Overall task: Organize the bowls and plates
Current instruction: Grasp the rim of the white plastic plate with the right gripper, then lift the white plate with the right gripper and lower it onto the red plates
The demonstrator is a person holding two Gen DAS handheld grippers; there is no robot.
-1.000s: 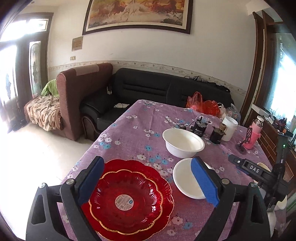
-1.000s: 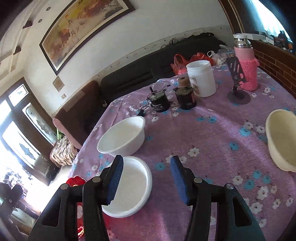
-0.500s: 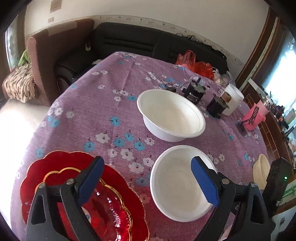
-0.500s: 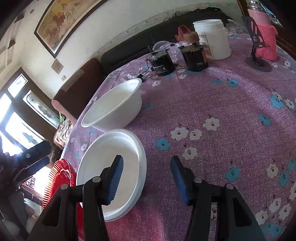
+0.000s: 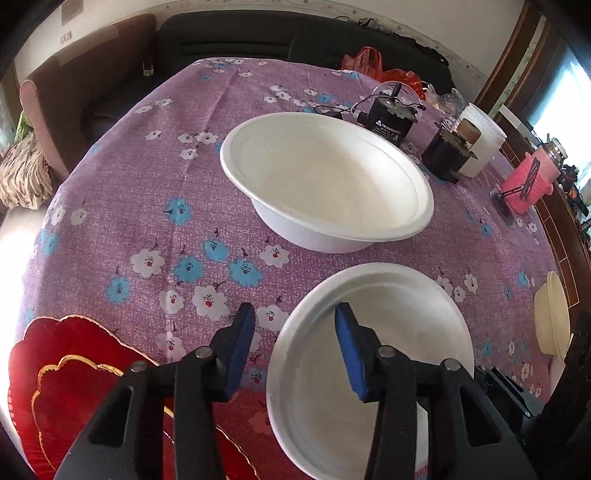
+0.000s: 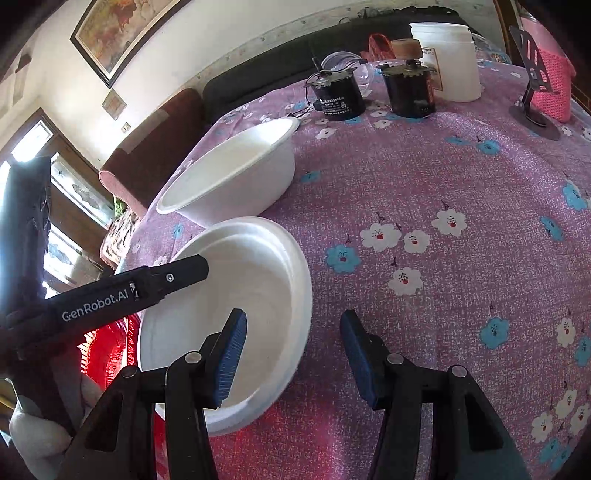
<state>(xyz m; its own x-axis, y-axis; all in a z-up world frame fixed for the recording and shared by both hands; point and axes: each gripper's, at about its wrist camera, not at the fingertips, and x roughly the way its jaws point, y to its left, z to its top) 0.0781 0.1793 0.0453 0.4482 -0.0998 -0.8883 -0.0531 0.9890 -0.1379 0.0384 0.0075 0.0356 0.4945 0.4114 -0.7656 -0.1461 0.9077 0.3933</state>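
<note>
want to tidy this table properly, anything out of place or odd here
Nothing spilled or damaged. The oddity: two black motor-like parts with loose wires sit among the dishes, behind the large white bowl. The shallow white bowl overlaps the red plate.

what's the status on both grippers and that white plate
Left gripper closing across white plate near rim, not yet clamped. Right gripper open astride opposite rim. White bowl close behind; red plate alongside.

Wall: white, with a framed painting [image 6: 122, 29]
Seating: black sofa [image 5: 229, 35] (maroon armchair [image 5: 55, 96] beside it)
Light: bright daylight through the window [image 6: 62, 206]
</note>
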